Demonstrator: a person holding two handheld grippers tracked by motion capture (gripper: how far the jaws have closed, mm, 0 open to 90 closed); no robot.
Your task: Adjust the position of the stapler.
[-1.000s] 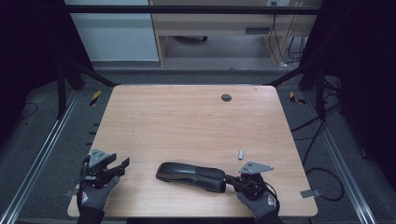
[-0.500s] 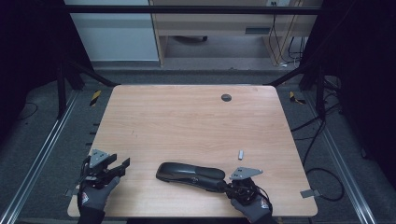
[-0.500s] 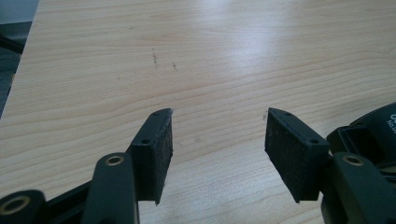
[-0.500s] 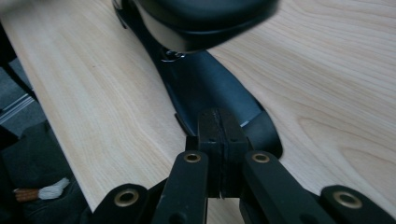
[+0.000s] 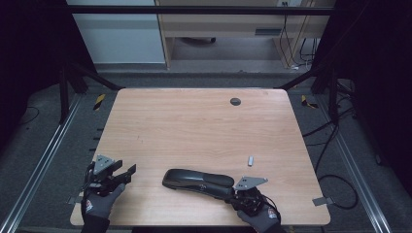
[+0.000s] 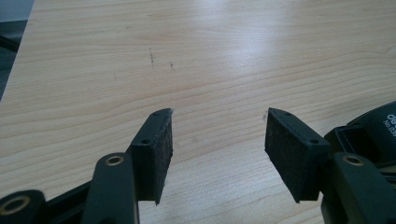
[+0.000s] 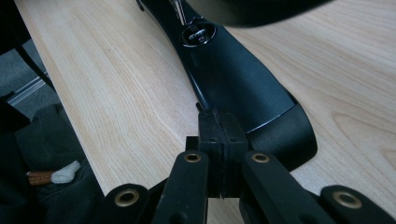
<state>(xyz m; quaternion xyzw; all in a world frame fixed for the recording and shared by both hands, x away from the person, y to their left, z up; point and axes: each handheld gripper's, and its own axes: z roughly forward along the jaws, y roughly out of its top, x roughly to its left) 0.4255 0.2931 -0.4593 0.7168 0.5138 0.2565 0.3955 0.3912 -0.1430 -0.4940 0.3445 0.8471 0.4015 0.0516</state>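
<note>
A long black moulded piece (image 5: 197, 179) lies flat on the wooden table (image 5: 194, 126) near its front edge. My right gripper (image 5: 228, 193) is at its right end, jaws pressed together. In the right gripper view the shut gripper (image 7: 219, 115) touches the near rim of the black piece (image 7: 233, 74); whether it pinches the rim I cannot tell. My left gripper (image 5: 127, 170) rests at the front left corner, open. In the left gripper view that gripper (image 6: 218, 126) has bare wood between its pads, and the black piece (image 6: 373, 126) shows at the right edge.
A small pale grey part (image 5: 250, 160) lies right of the black piece. A dark round grommet (image 5: 235, 101) sits near the table's far edge. Metal rails (image 5: 48, 150) run along both sides, and a wooden desk (image 5: 218, 24) stands behind.
My right gripper has slid a little to the left, closing on the end of the black piece. The left gripper has stayed put.
</note>
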